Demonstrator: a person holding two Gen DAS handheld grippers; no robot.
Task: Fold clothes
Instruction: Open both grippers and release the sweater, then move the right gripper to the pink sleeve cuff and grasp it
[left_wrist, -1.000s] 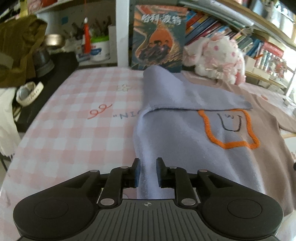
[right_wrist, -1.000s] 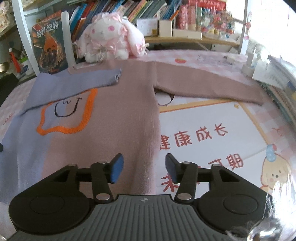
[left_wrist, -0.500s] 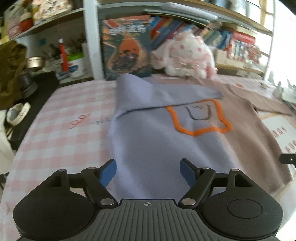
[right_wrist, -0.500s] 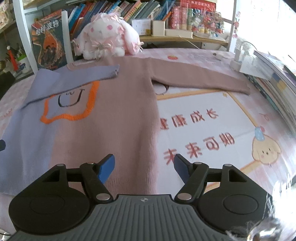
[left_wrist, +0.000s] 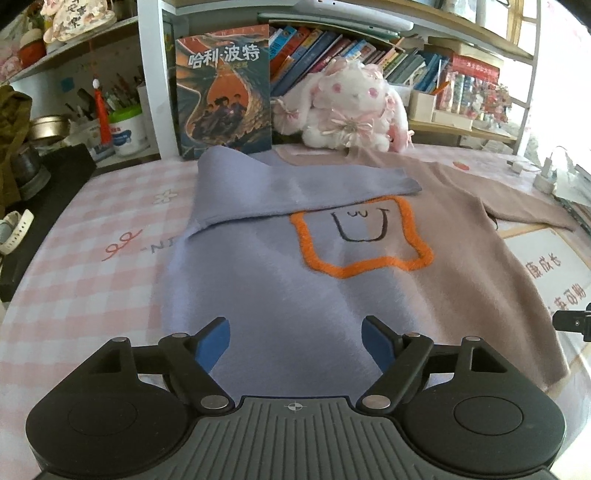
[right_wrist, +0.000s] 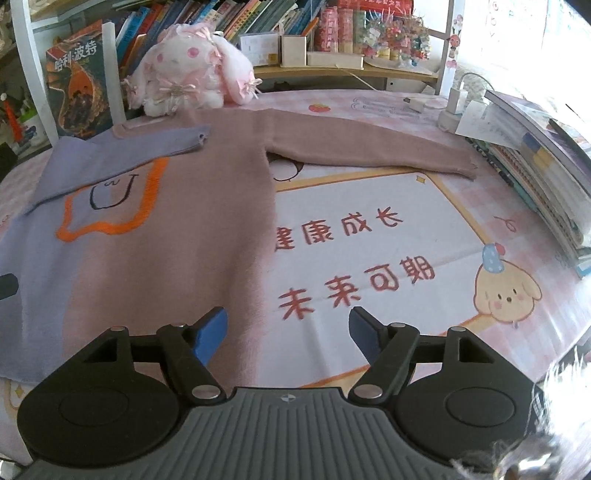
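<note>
A sweater (left_wrist: 280, 295), lilac on its left half and dusty pink on its right, lies flat on the table with an orange-outlined face patch (left_wrist: 362, 236). Its lilac left sleeve (left_wrist: 295, 188) is folded across the chest. Its pink right sleeve (right_wrist: 369, 147) lies stretched out to the right. My left gripper (left_wrist: 295, 343) is open and empty over the lilac hem. My right gripper (right_wrist: 288, 332) is open and empty over the pink hem edge (right_wrist: 221, 295) and the printed mat.
A plush bunny (left_wrist: 347, 107) and a standing book (left_wrist: 225, 92) sit at the table's back by the shelves. A stack of books (right_wrist: 543, 162) and a charger (right_wrist: 452, 110) lie at the right. Black objects (left_wrist: 37, 192) sit at the left edge.
My left gripper opened from nearly shut on the lilac edge and swung right over the hem. My right gripper opened wider and pulled back slightly.
</note>
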